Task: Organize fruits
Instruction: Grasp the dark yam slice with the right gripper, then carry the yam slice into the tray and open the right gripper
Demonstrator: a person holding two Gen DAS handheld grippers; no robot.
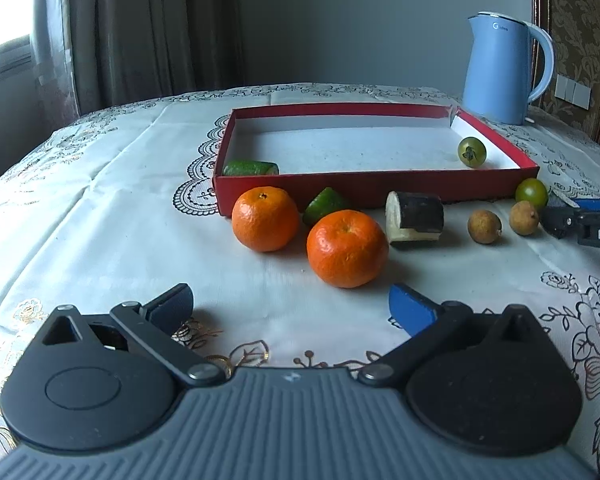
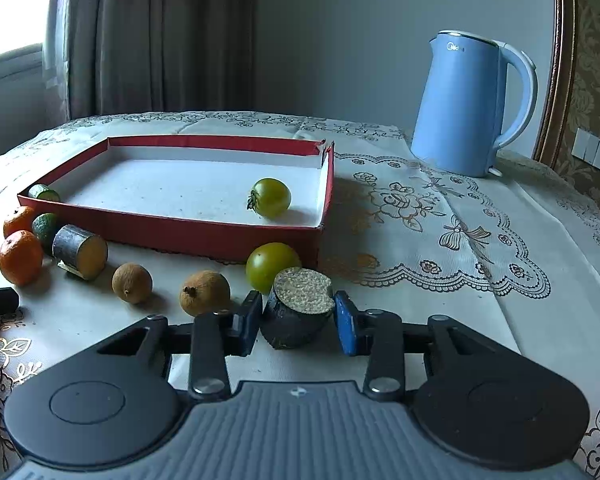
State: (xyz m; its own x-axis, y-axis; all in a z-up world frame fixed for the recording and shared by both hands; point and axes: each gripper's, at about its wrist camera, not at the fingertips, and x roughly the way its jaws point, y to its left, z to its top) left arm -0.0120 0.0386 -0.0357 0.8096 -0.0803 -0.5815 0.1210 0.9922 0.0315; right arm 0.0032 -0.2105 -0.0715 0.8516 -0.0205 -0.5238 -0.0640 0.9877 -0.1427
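Observation:
A red tray (image 1: 364, 190) (image 2: 180, 228) holds a green tomato (image 1: 472, 151) (image 2: 271, 197) and a green cucumber piece (image 1: 251, 168) (image 2: 44, 192). In front of it lie two oranges (image 1: 347, 254) (image 1: 265, 218), a lime piece (image 1: 325, 204), a dark sugarcane piece (image 1: 415, 218) (image 2: 80, 251), two longans (image 1: 485, 227) (image 2: 205, 293), and another green tomato (image 1: 531, 193) (image 2: 272, 266). My left gripper (image 1: 290, 304) is open, just short of the nearer orange. My right gripper (image 2: 298, 322) has its pads against a second dark sugarcane piece (image 2: 298, 312) resting on the cloth.
A blue kettle (image 1: 500, 68) (image 2: 468, 104) stands behind the tray at the right. The table has a white embroidered cloth (image 1: 100, 200) (image 2: 460, 240). Curtains and a wall are behind. The right gripper shows at the right edge of the left wrist view (image 1: 580, 220).

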